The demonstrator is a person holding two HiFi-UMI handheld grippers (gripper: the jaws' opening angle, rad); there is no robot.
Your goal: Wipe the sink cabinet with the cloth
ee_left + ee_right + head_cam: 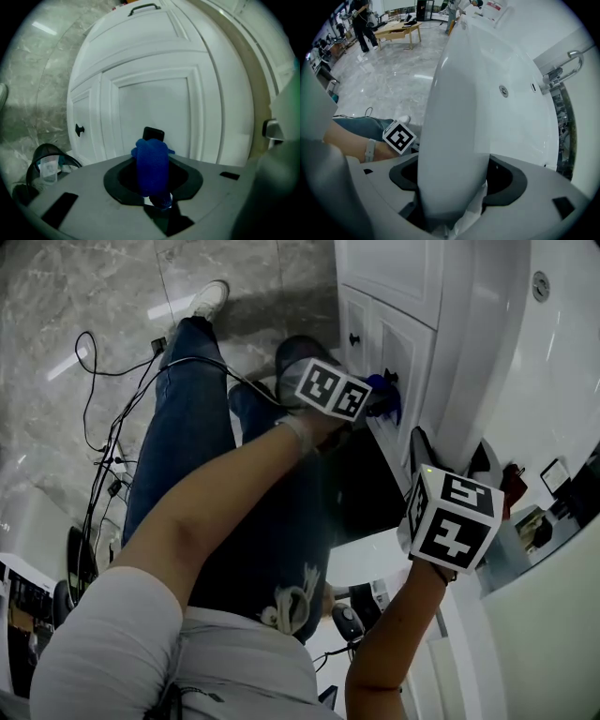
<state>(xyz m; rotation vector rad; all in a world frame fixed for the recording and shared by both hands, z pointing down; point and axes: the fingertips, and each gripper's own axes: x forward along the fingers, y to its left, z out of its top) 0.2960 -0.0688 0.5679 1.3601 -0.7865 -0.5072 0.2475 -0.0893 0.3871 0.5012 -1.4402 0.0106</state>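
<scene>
The blue cloth (152, 166) is bunched between the jaws of my left gripper (152, 140), which is shut on it. It faces the white panelled door (154, 112) of the sink cabinet from close by. In the head view the left gripper (373, 396) holds the cloth (390, 407) against the lower cabinet door (405, 357). My right gripper (453, 454) is higher, its jaws standing apart on either side of the basin's front rim (454, 140). The right gripper (454, 190) has crumpled white material (466, 220) at its base.
A black door knob (78, 130) sits left of the cloth, and a waste bin (47, 164) stands on the floor below it. Cables (112, 427) trail over the marble floor beside the person's legs. The tap (562, 65) is at the basin's far side.
</scene>
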